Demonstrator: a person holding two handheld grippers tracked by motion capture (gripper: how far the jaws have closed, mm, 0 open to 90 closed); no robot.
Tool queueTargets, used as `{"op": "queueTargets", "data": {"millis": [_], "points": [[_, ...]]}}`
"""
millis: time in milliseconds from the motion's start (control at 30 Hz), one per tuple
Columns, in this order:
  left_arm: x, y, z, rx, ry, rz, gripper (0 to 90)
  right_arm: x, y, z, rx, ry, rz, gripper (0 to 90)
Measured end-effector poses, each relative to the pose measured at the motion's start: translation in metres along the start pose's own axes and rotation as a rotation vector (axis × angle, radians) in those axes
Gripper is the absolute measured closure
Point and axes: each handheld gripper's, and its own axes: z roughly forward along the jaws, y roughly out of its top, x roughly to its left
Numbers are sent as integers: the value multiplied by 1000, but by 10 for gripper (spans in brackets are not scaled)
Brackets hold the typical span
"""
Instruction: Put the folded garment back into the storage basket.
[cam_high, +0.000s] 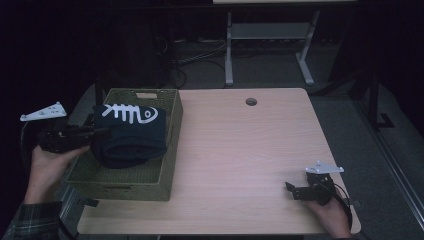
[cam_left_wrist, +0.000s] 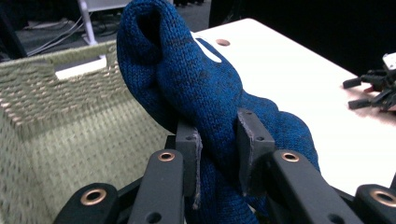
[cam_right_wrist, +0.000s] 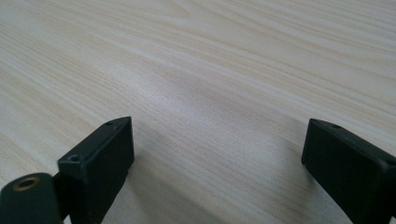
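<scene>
A folded dark blue knit sweater (cam_high: 131, 139) is clamped between the pads of the left gripper (cam_left_wrist: 218, 142) and is held over the woven green basket (cam_high: 170, 145) at the table's (cam_high: 250, 150) left side, its lower part inside the basket. A white fish-skeleton print (cam_high: 134, 114) is seen on the sweater; no writing or brand can be read. The right gripper (cam_high: 295, 191) is rested on the table near the front right corner, its jaws spread wide with nothing between them.
</scene>
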Motion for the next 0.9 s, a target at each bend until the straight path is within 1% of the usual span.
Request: {"op": "queueTargets", "data": {"millis": [233,333,433,533,633,833,900], "points": [[6,-13,-4,26,-3,-7,729,0,0,0,-1,-4,-1,88],[7,-17,-5,38,-5,-10,730,0,0,0,-1,-5,0,87],[7,-20,-6,56,-8,0,729,-1,0,0,-1,-5,0,88],[6,-22,-4,56,-18,-3,729,-1,0,0,-1,-6,0,87],[4,-22,1,63,-45,3,729,-1,0,0,-1,-6,0,87],[7,-23,15,101,-63,3,729,-1,0,0,-1,-6,1,87],[8,-23,22,110,-74,6,729,-1,0,0,-1,-6,1,88]]}}
